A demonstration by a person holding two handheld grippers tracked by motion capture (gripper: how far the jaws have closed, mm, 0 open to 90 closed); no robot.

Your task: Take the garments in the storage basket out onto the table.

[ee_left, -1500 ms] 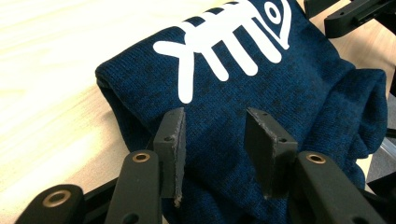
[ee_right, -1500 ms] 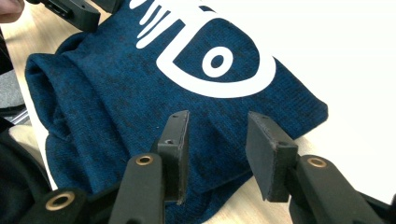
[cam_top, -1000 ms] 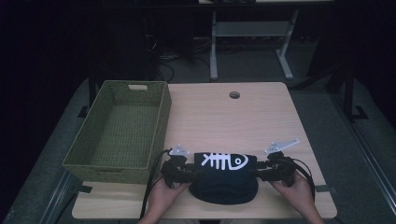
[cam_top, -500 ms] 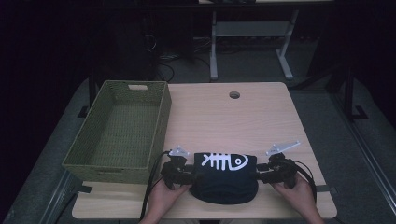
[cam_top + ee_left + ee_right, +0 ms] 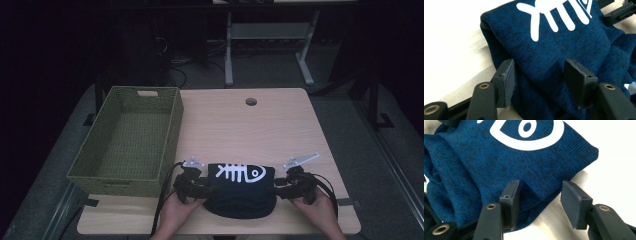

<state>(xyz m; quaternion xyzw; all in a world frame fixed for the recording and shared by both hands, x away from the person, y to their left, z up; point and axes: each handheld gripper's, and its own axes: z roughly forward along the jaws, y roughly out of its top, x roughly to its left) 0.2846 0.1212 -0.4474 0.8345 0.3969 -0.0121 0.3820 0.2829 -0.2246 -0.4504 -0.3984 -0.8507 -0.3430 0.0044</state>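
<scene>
So the folded dark-blue knit sweater [image 5: 241, 191] with the white fishbone print is sitting at the near edge of the table [image 5: 280, 130], about midway along it, fishbone side up. The left gripper [image 5: 196, 187] is at its left end and the right gripper [image 5: 286, 186] at its right end.

Both sets of jaws have just been opening. In the left gripper view the pads stand apart with the sweater's folded edge [image 5: 541, 65] between them, not squeezed. Same deal in the right gripper view: fabric corner [image 5: 541, 187] between the pads, but loose, so I'd call both released.

My read is they're letting go after squaring up a fold. The green woven basket [image 5: 127, 145] sits empty along the table's left edge, so the next move probably wants both grippers to re-pinch the bundle's ends evenly and carry it over the basket's rim without the fold flopping open.
</scene>
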